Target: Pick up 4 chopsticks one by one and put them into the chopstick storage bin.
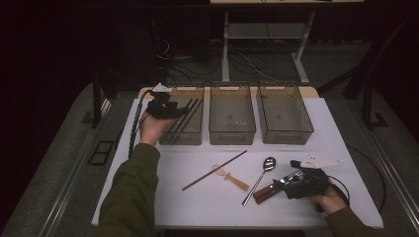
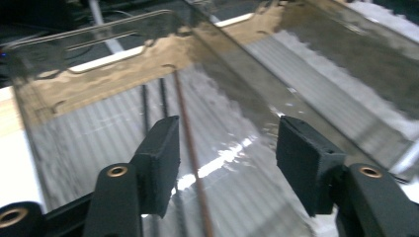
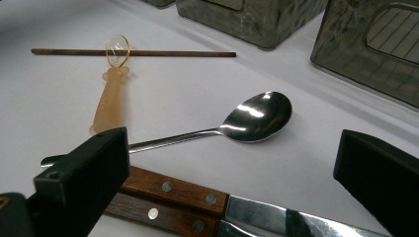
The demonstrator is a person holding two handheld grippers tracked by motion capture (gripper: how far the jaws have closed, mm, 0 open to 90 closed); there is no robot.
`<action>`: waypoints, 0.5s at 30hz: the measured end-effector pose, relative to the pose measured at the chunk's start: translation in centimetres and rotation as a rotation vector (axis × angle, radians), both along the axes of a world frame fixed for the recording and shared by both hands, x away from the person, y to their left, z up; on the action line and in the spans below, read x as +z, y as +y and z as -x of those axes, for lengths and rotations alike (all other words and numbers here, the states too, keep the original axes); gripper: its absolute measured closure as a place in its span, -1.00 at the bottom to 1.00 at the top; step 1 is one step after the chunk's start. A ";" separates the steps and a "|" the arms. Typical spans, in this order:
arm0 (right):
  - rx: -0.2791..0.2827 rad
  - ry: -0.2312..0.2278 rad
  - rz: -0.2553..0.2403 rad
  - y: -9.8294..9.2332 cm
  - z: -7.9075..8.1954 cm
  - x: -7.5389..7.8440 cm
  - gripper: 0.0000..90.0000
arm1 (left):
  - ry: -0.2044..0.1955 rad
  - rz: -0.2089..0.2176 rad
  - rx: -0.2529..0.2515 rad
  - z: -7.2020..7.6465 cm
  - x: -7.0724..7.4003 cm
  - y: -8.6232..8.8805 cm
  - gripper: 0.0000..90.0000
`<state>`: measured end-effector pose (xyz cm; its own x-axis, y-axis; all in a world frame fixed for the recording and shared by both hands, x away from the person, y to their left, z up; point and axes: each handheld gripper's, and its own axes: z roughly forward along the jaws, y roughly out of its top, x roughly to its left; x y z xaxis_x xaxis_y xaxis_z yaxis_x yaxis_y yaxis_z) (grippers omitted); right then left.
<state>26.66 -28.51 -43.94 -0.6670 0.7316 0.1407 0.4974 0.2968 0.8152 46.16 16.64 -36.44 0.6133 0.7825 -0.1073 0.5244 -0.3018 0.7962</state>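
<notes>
My left gripper [image 1: 165, 107] hangs over the near left corner of the left clear bin [image 1: 193, 137]. In the left gripper view its jaws [image 2: 227, 163] stand open with nothing pressed between them. A brown chopstick [image 2: 190, 143] lies on the bin floor below, beside two dark ones [image 2: 146, 108]. My right gripper [image 1: 291, 178] rests low at the table's front right, jaws [image 3: 237, 153] open wide over two wooden-handled knives [image 3: 173, 190]. Ahead of it lie a steel spoon [image 3: 257, 116], a small amber spoon [image 3: 111, 98] and a loose brown chopstick [image 3: 133, 52].
Three clear bins stand in a row at the back; the middle bin [image 1: 232, 133] and the right bin [image 1: 285, 134] look bare inside. A white mat [image 1: 197, 202] covers the table. On it the spoon [image 1: 259, 177], the chopstick [image 1: 215, 170] and the knives [image 1: 264, 192] lie near the front.
</notes>
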 end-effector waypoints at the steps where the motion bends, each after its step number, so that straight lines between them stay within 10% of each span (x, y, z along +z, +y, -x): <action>1: -0.003 -0.001 -0.002 0.0 0.0 0.0 -0.98 | -0.009 -0.006 -0.016 0.3 0.2 -0.1 -0.13; 15: -0.009 0.001 -0.004 -0.1 -0.1 0.0 -0.98 | -0.035 -0.028 -0.159 6.1 0.1 -2.1 -0.42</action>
<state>26.71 -28.59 -43.95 -0.6600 0.7372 0.1447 0.5013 0.2887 0.8157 40.10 14.53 -36.38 0.7323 0.6780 -0.0637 0.4410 -0.4008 0.8031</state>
